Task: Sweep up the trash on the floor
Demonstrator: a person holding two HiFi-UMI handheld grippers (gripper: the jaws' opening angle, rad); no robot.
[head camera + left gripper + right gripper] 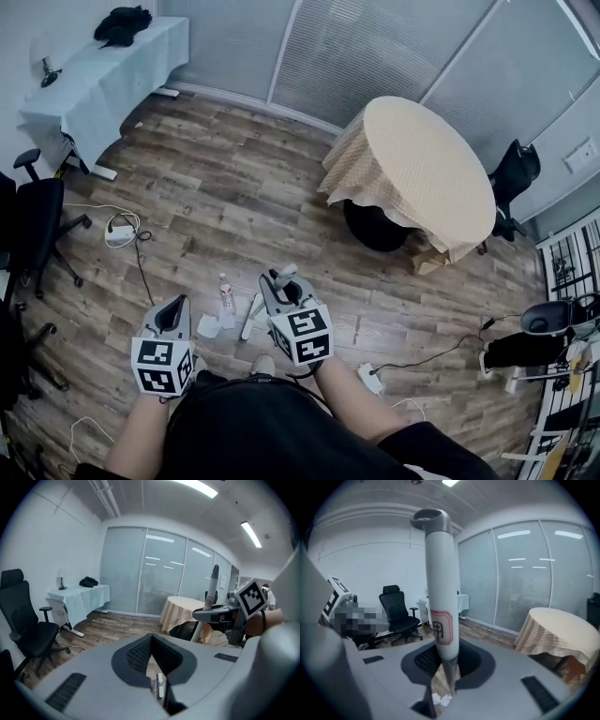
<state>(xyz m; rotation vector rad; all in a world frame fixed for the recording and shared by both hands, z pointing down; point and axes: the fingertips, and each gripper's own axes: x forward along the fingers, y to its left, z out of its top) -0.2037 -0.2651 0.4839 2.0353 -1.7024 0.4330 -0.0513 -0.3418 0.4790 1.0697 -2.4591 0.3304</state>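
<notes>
My right gripper [284,292] [446,657] is shut on a broom handle [440,597], white with a red emblem and a grey cap, standing upright between the jaws. Its top shows in the head view as the handle [285,274]. Below the jaws lie white paper scraps [439,699] on the floor. A small plastic bottle [226,298] and crumpled white paper [208,326] lie on the wood floor between my grippers, next to a long white piece [251,317]. My left gripper [172,315] [150,637] is shut and holds nothing.
A round table with a beige checked cloth [412,169] stands ahead to the right, a black chair [516,173] behind it. A cloth-covered desk [103,75] and an office chair [37,225] are at the left. Power strips with cables [120,232] [370,378] lie on the floor.
</notes>
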